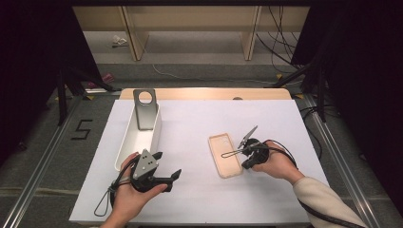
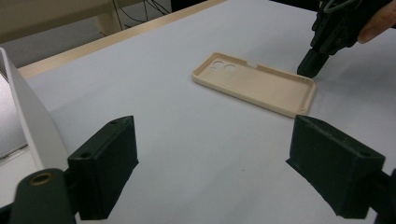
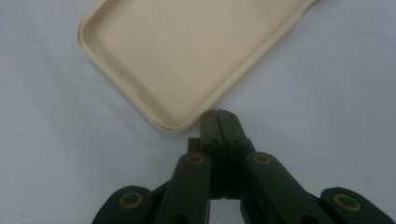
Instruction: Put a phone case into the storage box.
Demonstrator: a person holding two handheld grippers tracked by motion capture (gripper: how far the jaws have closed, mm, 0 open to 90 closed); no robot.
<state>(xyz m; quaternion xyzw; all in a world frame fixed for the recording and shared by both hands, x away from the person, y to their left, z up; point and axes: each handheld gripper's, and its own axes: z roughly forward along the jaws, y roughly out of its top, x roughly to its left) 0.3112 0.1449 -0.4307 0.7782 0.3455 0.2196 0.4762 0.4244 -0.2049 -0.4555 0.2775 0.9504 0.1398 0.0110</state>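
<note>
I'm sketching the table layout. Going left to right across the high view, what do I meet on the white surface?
White bin with the grey stand in it → left tool → beige phone case → right tool.

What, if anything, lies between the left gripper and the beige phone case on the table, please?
Nothing visible does. In the left gripper view, bare white tabletop runs from the open left gripper to the phone case. The right gripper, jaws together, sits at the case's far corner.
</note>
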